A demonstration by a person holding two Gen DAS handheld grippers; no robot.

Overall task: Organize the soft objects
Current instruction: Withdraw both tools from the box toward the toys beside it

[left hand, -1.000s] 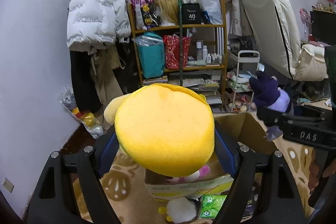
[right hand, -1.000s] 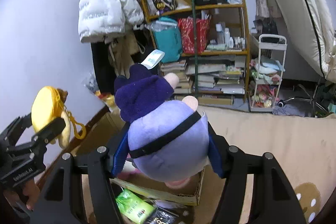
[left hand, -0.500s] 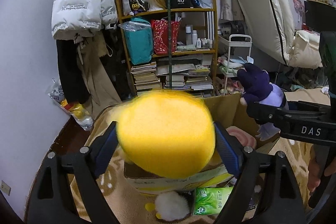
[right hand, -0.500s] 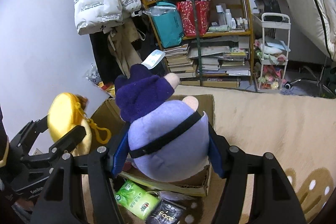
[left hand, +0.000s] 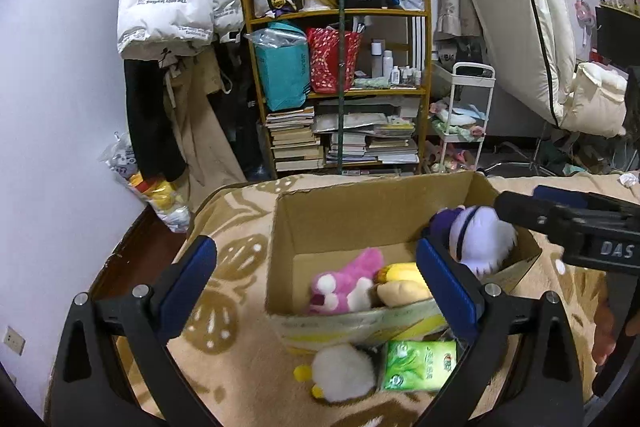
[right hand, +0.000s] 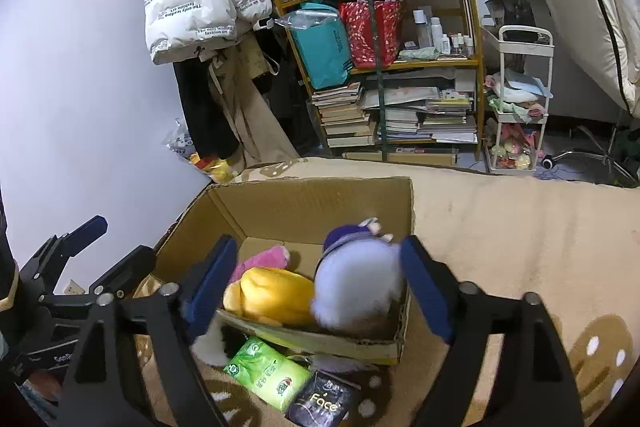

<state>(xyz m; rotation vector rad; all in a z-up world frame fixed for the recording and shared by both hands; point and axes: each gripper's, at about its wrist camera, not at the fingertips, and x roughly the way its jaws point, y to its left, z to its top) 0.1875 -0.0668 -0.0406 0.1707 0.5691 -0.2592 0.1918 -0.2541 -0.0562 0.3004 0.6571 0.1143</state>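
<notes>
An open cardboard box [left hand: 280,259] stands on a beige patterned blanket. Inside lie a pink plush [left hand: 348,283] and a yellow plush [left hand: 404,287], which also shows in the right wrist view [right hand: 272,295]. My left gripper [left hand: 320,283] hangs over the box's near left side; its jaws are opening and nothing is between them. My right gripper [right hand: 318,287] is over the box's right end, jaws opening. A blurred purple-and-lilac plush [right hand: 360,279] drops between them into the box, free of the pads.
In front of the box lie a white plush [left hand: 344,371], a green packet [left hand: 420,365] and a dark packet [right hand: 324,399]. Beyond stand a crowded bookshelf [left hand: 340,87], hanging coats [left hand: 172,7], a white cart [left hand: 460,123] and a leaning mattress [left hand: 520,27].
Both grippers opened wide. The yellow plush left the left jaws and now lies in the box. The purple plush slipped from the right jaws and is falling into the box.
</notes>
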